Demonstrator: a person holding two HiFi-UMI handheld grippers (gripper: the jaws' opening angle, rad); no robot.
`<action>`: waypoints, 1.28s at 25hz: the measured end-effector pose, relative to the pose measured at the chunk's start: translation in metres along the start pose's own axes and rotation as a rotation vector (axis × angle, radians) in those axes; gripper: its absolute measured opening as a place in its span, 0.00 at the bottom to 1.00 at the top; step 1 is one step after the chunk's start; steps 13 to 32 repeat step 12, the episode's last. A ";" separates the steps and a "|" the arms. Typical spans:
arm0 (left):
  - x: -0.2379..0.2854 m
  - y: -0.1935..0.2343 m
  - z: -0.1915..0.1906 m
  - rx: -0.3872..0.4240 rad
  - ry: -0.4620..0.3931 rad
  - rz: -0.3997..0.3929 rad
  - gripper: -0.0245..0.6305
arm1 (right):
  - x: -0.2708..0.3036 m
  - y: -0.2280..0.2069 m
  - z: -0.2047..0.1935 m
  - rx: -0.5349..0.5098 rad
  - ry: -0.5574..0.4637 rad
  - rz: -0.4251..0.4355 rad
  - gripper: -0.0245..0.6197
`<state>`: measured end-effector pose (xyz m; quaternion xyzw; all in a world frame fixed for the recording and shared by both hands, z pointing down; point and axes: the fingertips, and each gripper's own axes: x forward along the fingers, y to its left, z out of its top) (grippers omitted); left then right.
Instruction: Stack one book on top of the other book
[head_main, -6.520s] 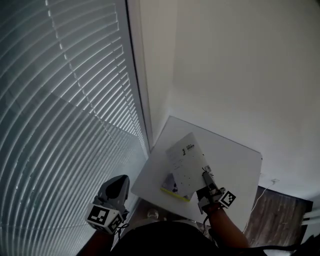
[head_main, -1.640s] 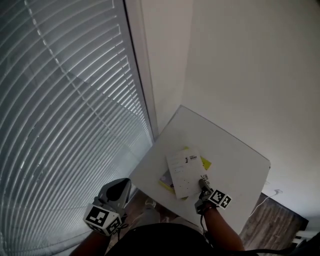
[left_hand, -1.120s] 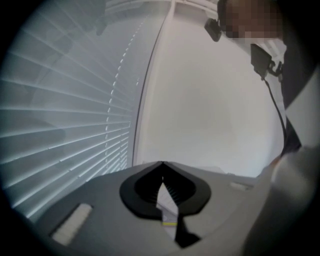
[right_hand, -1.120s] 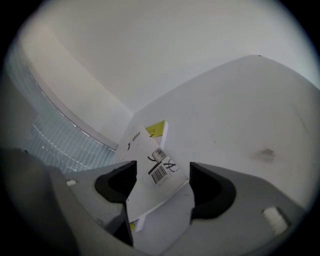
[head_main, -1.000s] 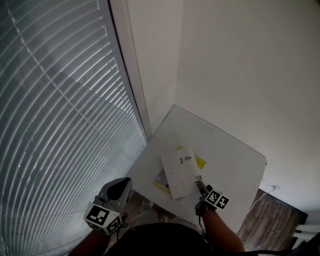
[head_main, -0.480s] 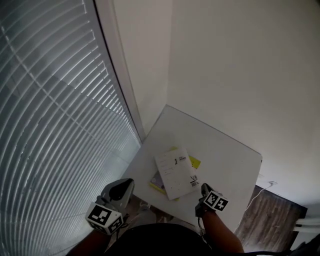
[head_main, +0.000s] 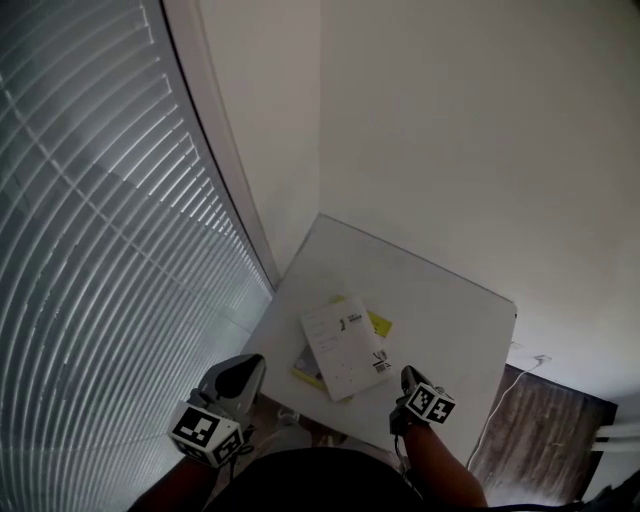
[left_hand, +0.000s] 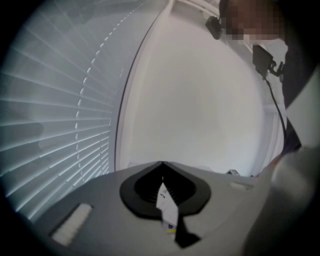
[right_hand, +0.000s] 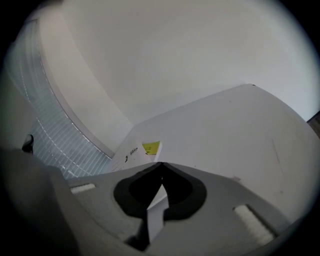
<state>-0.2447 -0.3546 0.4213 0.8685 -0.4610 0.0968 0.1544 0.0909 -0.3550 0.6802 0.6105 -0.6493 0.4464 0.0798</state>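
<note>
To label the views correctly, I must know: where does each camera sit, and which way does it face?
Head view: on the person's head, looking steeply down at table, white book on yellow book; left tongs, right tongs, right forearm show.
Left gripper view: on left tongs, facing blinds and wall; shut tongs show.
Right gripper view: on right tongs, facing across the table to both books; shut tongs show.
Shared: head and right gripper views show the books.

Right gripper (right_hand: 160, 164): its jaws, just closed, are being held tip to tip with nothing gripped. White table (right_hand: 235, 135): being viewed beyond the tips. White book (right_hand: 131, 152): being carried on a yellow book (right_hand: 151, 147), one yellow corner being left exposed. Window blinds (right_hand: 55, 135): being seen at left. White wall (right_hand: 165, 55): being seen behind.
</note>
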 end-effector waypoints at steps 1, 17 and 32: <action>0.000 -0.001 0.002 0.003 -0.001 -0.003 0.05 | -0.003 -0.002 0.000 0.006 -0.004 -0.004 0.04; 0.011 -0.014 0.010 0.035 -0.014 -0.031 0.05 | -0.029 -0.035 -0.003 0.058 -0.046 -0.040 0.04; 0.011 -0.014 0.010 0.035 -0.014 -0.031 0.05 | -0.029 -0.035 -0.003 0.058 -0.046 -0.040 0.04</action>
